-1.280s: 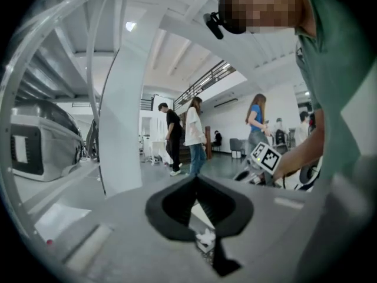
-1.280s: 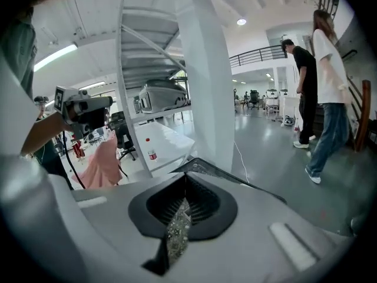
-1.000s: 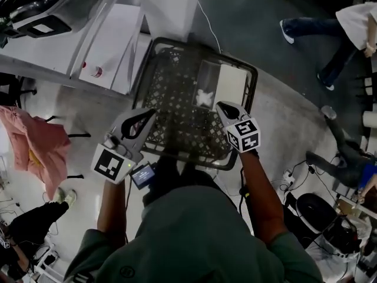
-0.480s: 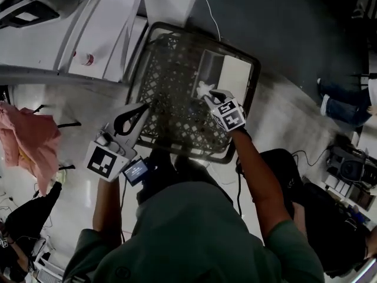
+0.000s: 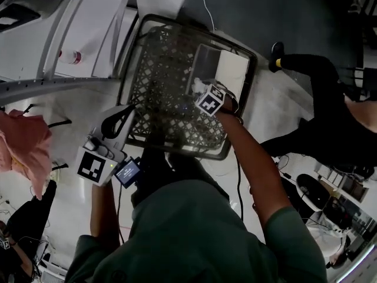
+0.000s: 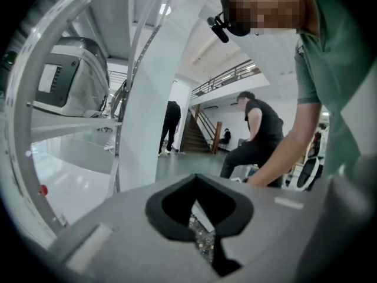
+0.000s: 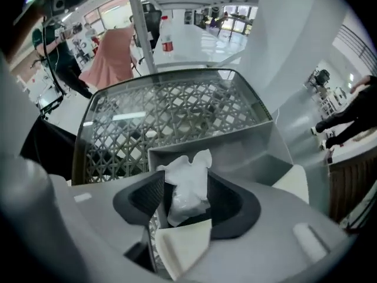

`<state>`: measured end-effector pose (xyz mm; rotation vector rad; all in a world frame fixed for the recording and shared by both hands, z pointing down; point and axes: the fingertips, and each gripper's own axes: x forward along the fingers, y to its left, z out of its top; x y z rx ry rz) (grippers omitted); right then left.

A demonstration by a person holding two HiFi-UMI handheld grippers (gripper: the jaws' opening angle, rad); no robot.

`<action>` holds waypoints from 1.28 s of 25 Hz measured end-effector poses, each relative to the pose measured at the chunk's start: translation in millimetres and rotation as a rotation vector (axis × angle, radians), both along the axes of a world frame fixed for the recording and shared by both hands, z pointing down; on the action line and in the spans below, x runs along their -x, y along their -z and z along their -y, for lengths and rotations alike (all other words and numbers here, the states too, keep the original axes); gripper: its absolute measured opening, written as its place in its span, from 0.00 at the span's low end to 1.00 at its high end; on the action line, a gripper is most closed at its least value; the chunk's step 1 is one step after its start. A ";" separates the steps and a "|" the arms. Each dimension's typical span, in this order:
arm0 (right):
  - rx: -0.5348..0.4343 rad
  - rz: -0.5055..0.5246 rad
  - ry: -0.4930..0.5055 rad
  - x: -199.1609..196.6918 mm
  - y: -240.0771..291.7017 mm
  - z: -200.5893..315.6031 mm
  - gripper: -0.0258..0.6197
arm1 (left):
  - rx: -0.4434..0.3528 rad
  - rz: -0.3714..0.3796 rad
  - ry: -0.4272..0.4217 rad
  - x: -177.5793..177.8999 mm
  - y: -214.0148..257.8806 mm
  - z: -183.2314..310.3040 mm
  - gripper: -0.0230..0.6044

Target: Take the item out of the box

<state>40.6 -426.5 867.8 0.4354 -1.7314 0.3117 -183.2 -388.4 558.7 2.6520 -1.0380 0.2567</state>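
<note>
Since half a second back, the right gripper [image 5: 202, 91] has been pushed further out over the basket [image 5: 177, 122] and down into the box [image 5: 234, 75], while the left gripper [image 5: 131, 107] has been kept low at the basket's near left corner.

Far left, a pink cloth [image 5: 23, 146] is draped over something on the pale floor.

Next over, the left gripper is held outside the basket rim. Its dark fingers [image 6: 164, 220] are brought together at the tips, so only a spade-shaped hole is left behind them, and nothing is held in it.

The basket is black plastic with a diamond lattice floor and walls and rounded corners [image 7: 171, 108]. The box is tucked into its far right corner: a pale grey carton, flaps folded open, with plain flat walls [image 7: 235, 143].

On the right side, the right gripper's fingers [image 7: 152, 194] are only part-way closed, and the item [image 7: 187, 184] is pinched between them. Both ribbed black pads are pressed against it. It's white, crumpled and thin, like a bit of film or tissue, with its top flaring out above the pads. It's still down inside the box, seen as a white scrap just off the marker cube [image 5: 199, 86].

Far right, a person in dark clothes [image 5: 330, 117] is seen on the grey floor.
</note>
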 end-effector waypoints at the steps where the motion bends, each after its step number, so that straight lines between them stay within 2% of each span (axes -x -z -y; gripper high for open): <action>1: 0.011 -0.023 0.026 -0.4 -4.4 0.6 0.39 | 0.005 -0.001 0.001 1.0 -2.5 0.4 0.04; 6: 0.086 -0.118 0.118 -1.8 -24.6 5.4 0.40 | 0.014 -0.008 0.008 5.6 -10.2 3.2 0.04; 10: 0.113 -0.149 0.132 -2.0 -35.2 7.2 0.38 | 0.020 -0.005 0.014 7.9 -13.5 4.1 0.04; 13: 0.113 -0.159 0.124 0.6 -37.0 6.3 0.32 | 0.020 -0.004 0.019 11.6 -14.7 3.4 0.04; 15: 0.103 -0.162 0.101 1.2 -33.7 5.9 0.23 | 0.019 -0.002 0.020 14.2 -12.8 2.4 0.04; 18: 0.077 -0.158 0.067 -1.0 -23.6 4.9 0.15 | 0.017 0.000 0.022 15.2 -6.4 0.3 0.04; 24: 0.003 -0.085 -0.038 -9.7 6.1 7.5 0.08 | -0.007 0.013 0.021 8.9 7.3 -4.2 0.04; 32: -0.120 0.096 -0.152 -7.6 62.1 -5.0 0.07 | -0.060 0.047 0.006 -9.9 37.3 -17.1 0.04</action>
